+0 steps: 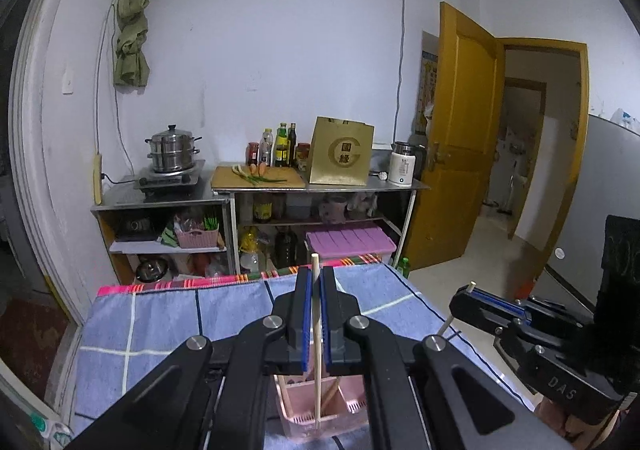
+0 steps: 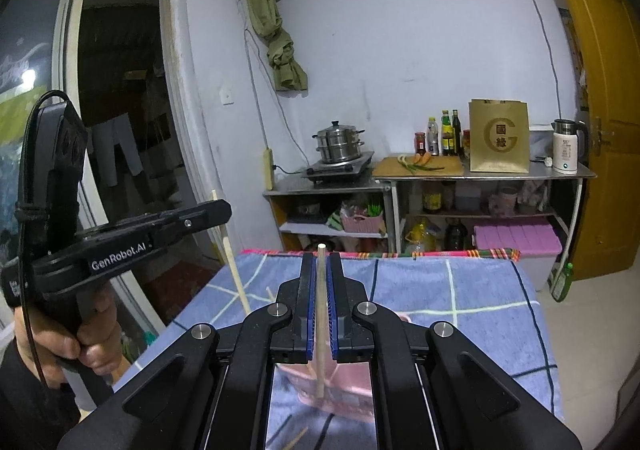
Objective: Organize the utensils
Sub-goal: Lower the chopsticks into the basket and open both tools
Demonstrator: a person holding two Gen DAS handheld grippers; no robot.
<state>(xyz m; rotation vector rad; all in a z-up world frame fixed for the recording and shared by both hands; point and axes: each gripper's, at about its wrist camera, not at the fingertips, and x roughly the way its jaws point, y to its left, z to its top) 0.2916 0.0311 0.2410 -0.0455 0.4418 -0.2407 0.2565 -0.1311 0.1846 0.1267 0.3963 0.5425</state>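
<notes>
Mid-task: my left claw clamps one chopstick upright over the pink holder on the bench; my right claw grips another likewise; at least one stick sits inside, one lies loose

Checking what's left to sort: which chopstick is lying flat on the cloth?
The loose chopstick at the bottom of the right wrist view, on the cloth. The two others stand upright, clamped in the left gripper and right gripper.
</notes>
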